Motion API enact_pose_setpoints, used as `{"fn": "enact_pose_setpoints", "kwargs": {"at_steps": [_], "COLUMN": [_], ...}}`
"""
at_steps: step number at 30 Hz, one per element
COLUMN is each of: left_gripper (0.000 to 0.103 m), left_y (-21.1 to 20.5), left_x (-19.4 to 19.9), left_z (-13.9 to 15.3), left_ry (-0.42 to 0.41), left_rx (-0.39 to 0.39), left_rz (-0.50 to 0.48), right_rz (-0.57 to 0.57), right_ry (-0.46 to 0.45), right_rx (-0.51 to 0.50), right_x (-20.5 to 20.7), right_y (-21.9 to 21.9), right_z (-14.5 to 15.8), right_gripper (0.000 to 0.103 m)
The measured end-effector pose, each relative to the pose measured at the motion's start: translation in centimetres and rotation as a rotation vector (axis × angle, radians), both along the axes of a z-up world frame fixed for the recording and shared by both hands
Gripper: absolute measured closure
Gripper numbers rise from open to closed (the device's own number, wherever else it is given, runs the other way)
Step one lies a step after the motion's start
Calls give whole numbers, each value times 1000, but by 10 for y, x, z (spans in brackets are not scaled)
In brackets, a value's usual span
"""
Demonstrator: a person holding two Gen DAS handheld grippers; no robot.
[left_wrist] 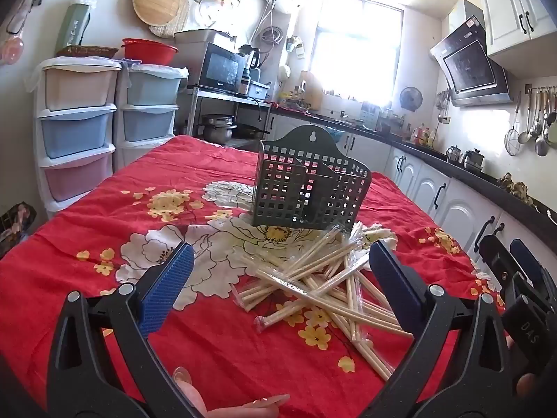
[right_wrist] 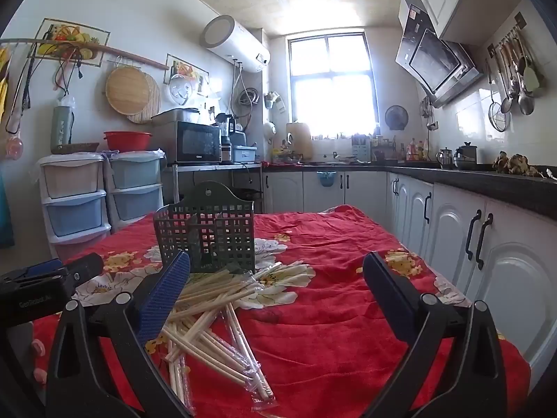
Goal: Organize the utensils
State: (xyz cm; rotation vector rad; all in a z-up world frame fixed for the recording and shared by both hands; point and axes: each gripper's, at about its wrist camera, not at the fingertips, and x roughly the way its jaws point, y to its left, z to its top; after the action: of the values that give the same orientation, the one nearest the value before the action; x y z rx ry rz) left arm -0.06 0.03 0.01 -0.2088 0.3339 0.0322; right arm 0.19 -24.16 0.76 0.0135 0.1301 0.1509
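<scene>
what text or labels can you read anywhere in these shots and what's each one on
"DAS" on the right gripper body, seen from the left wrist.
"GenRobot.AI", faint, on the left gripper body, seen from the right wrist.
Microwave brand under its door: too blurred to read.
Sticker on the range hood: too small to read.

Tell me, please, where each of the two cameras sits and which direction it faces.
Left wrist: on the left gripper, jaws open, facing the chopsticks and green holder; fingertips show below, right gripper at the right edge.
Right wrist: on the right gripper, jaws open, facing the red cloth, with the chopsticks to its left; left gripper at the left edge.
Shared: holder, chopsticks, cloth, window.
</scene>
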Motion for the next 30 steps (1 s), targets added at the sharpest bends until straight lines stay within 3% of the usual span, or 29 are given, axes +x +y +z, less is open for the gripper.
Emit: {"fn": "enact_pose_setpoints", "kwargs": {"at_steps": [30], "left_gripper": [10], "left_y": [0], "left_x": [-1], "left_z": [0], "left_ry": [12], "left_rx": [8], "left_rz": [5], "right_rz": [0], "right_ry": [-2], "right_rx": [0], "right_x": [0], "right_y": [0], "right_z": [0], "right_gripper": [6]}}
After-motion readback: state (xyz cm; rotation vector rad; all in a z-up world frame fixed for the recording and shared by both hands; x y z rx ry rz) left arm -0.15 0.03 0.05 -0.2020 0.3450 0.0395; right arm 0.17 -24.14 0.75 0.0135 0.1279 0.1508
